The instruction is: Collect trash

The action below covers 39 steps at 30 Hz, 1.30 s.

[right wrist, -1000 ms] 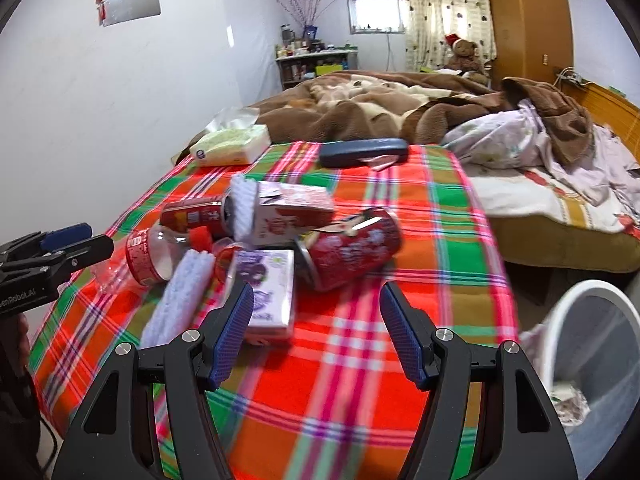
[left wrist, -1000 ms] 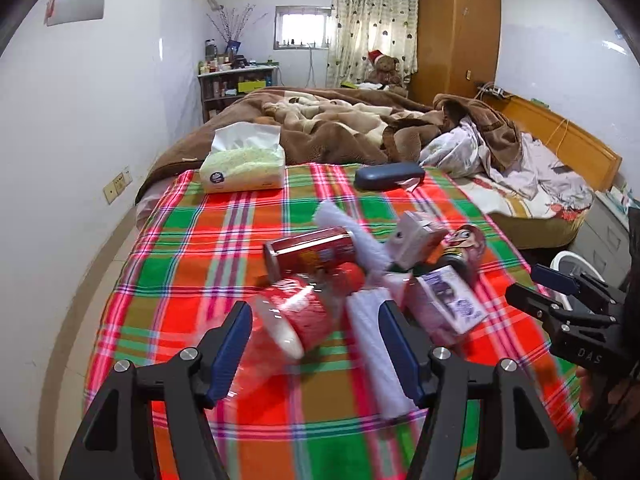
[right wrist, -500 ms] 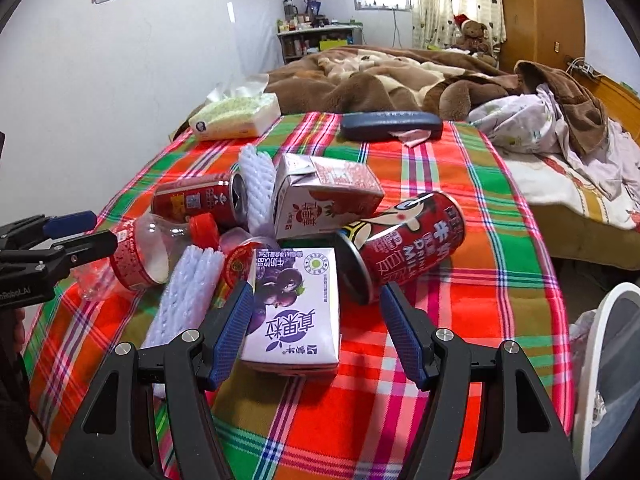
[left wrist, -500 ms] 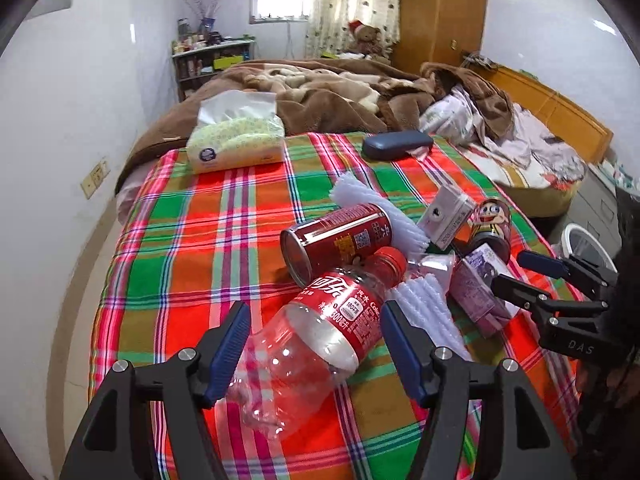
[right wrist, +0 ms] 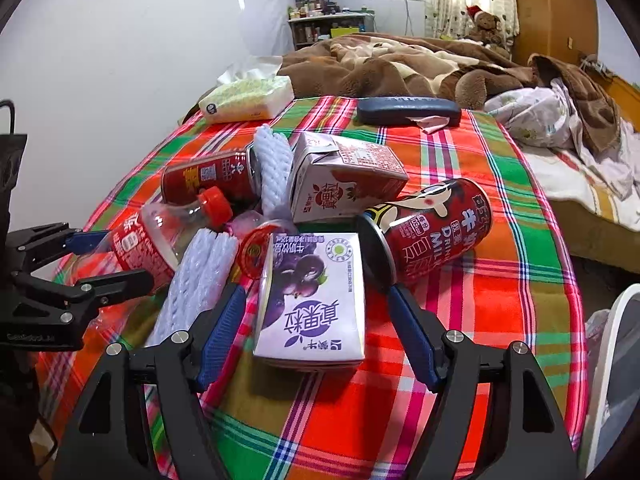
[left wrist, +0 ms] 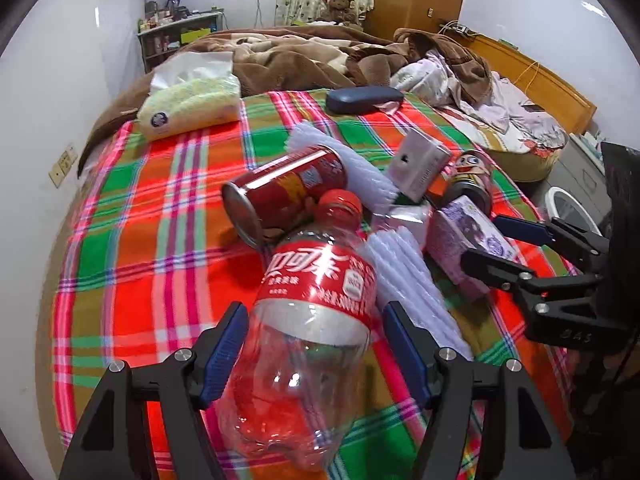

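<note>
A pile of trash lies on the plaid blanket (left wrist: pixel 132 240). My left gripper (left wrist: pixel 316 344) is open, its fingers on both sides of an empty clear cola bottle (left wrist: pixel 312 320) with a red label. My right gripper (right wrist: pixel 316 328) is open, straddling a purple juice carton (right wrist: pixel 312 300). Beside them lie a red can (left wrist: pixel 284 196), a milk can (right wrist: pixel 432 232), a white-and-red carton (right wrist: pixel 344 180) and white foam sleeves (right wrist: pixel 200 280). The right gripper shows in the left wrist view (left wrist: pixel 508 248), and the left gripper in the right wrist view (right wrist: pixel 104 256).
A tissue pack (left wrist: pixel 192 100) and a dark glasses case (left wrist: pixel 364 100) lie at the blanket's far end. A brown duvet (left wrist: pixel 288 56) covers the bed behind. A white bin (right wrist: pixel 616 368) stands on the floor at the right. A white wall (left wrist: pixel 52 92) runs along the left.
Both grippers have moved forward and down. The left one now has the cola bottle between its fingers, and the right one has the purple carton between its fingers. Both stayed open.
</note>
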Each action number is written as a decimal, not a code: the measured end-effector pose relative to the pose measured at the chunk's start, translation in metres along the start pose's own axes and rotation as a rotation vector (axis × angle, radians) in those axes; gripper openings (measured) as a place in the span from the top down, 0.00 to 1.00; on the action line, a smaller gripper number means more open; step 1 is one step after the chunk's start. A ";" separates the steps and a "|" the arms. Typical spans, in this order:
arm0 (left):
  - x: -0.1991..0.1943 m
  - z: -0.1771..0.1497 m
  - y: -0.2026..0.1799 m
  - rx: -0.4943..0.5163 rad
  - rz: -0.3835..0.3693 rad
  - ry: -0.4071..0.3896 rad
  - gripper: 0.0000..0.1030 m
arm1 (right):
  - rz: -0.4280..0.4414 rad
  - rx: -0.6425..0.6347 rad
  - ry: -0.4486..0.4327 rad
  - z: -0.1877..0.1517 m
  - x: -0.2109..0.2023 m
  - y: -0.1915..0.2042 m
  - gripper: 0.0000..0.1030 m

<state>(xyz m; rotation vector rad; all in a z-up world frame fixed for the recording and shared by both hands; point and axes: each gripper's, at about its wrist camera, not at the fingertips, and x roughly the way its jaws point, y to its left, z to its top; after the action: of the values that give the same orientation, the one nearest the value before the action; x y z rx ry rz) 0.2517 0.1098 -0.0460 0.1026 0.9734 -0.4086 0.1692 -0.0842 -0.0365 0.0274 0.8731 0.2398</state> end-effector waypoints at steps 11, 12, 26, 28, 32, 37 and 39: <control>0.006 0.002 -0.005 -0.056 0.022 -0.006 0.33 | -0.039 0.036 0.024 0.001 0.012 -0.008 0.27; 0.006 0.002 -0.005 -0.058 0.018 -0.005 0.33 | -0.041 0.032 0.023 0.001 0.012 -0.008 0.27; 0.005 -0.002 -0.012 -0.111 0.026 -0.016 0.37 | -0.021 0.036 0.004 -0.003 0.005 -0.009 0.45; 0.002 -0.003 -0.012 -0.123 0.023 -0.027 0.37 | -0.020 0.032 -0.004 -0.003 0.003 -0.008 0.45; -0.005 -0.005 -0.015 -0.137 0.018 -0.046 0.37 | -0.012 0.026 -0.022 -0.004 -0.005 -0.008 0.45; -0.016 -0.007 -0.019 -0.152 0.017 -0.070 0.37 | -0.002 0.025 -0.033 -0.004 -0.011 -0.009 0.45; -0.020 -0.007 -0.022 -0.147 0.024 -0.075 0.37 | -0.003 0.026 -0.042 -0.004 -0.016 -0.010 0.45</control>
<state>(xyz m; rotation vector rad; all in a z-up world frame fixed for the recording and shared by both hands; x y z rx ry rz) 0.2278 0.0971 -0.0313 -0.0339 0.9242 -0.3155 0.1582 -0.0976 -0.0283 0.0553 0.8346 0.2247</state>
